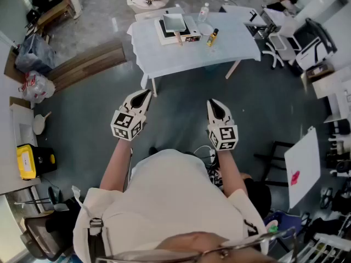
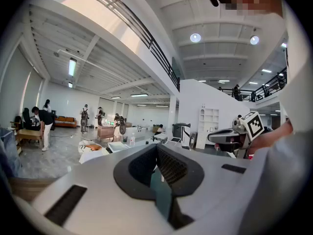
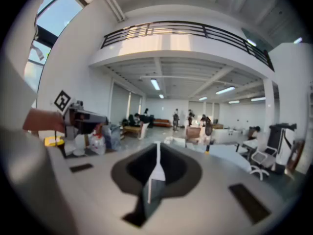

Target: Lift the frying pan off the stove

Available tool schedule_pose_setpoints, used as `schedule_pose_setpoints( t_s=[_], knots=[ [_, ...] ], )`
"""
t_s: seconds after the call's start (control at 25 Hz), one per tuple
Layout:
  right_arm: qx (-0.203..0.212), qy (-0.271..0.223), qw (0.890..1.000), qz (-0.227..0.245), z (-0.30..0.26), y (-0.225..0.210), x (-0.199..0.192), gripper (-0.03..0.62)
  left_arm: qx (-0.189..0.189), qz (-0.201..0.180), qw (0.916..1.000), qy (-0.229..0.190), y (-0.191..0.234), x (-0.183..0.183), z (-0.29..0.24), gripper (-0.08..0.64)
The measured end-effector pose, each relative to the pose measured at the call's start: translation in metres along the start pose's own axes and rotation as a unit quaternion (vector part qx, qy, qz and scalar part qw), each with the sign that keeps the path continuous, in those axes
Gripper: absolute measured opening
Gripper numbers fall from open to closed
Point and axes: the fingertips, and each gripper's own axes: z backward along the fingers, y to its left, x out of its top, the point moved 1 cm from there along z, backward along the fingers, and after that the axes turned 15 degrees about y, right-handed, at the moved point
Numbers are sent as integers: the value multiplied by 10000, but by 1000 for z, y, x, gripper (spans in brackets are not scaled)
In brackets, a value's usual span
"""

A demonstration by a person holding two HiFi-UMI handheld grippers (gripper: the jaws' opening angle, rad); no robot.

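Left gripper and right gripper, both pressed together and empty, hover well apart from a table bearing a frying pan on a stove.

Frying pan on stove, stove on table — bottle at right

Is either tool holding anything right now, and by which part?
Nothing is held. The left tool and the right tool are both shut and empty, well short of the frying pan.
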Motion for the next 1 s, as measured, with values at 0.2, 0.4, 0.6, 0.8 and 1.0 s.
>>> schedule_pose_setpoints(
  t_s=[0.2,0.4,0.6,0.8,1.0],
  knots=[
    [-36,-25,10000,-9,0,0,2,40,-31,-54,10000,-28,0,3,-1,29],
    [-53,-5,10000,20,-1,4,8,40,-89,-5,10000,-20,4,3,-2,29],
    [-71,4,10000,-38,-5,9,9,40,-156,-3,9999,26,9,-1,-4,29],
    [-135,36,9998,-115,-8,15,9,40,-206,-60,9998,57,15,-3,-2,29],
    [-246,84,9995,-196,-13,27,8,41,-338,-150,9993,82,21,-6,2,29]
  ],
)
